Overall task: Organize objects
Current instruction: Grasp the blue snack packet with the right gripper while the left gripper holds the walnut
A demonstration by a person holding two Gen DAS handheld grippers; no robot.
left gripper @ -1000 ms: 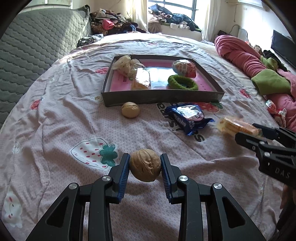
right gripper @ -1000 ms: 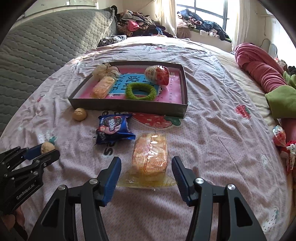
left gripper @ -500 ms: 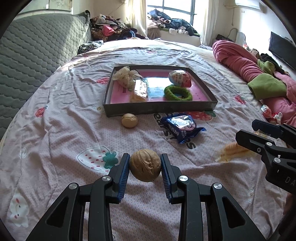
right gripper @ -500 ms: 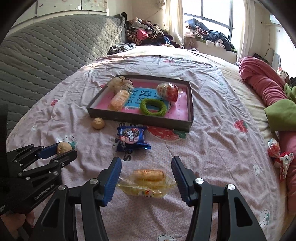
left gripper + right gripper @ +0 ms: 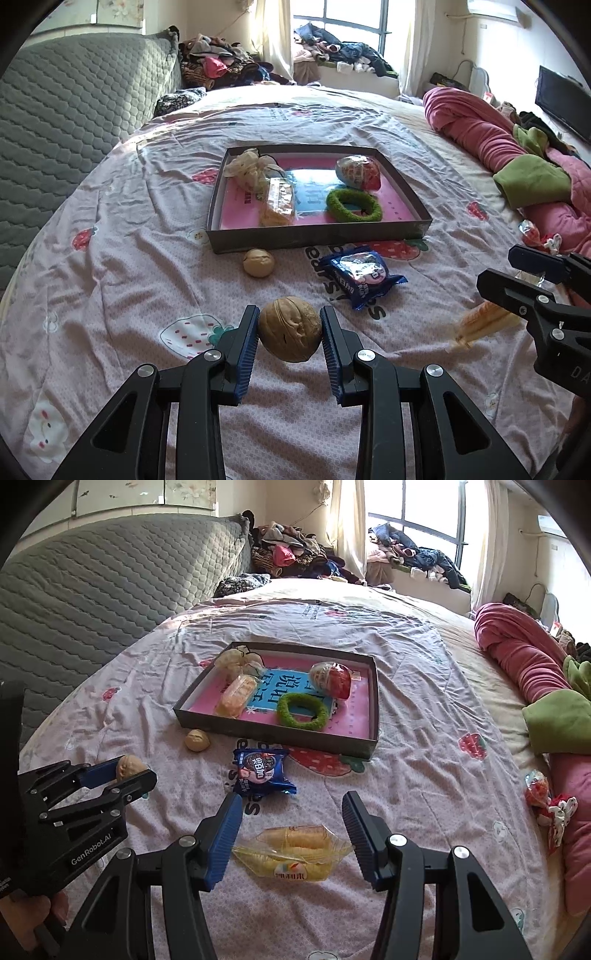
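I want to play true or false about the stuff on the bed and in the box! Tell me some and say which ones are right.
1. The left gripper holds a walnut. True.
2. The green ring lies on the bed sheet. False: it lies inside the box.
3. A second walnut sits on the sheet just outside the box. True.
4. The right gripper is shut on the blue snack pack. False: it is open, its fingers on either side of a clear snack bag, and the blue pack lies farther off.
5. The box has nothing in it. False: it holds the ring and some wrapped things.
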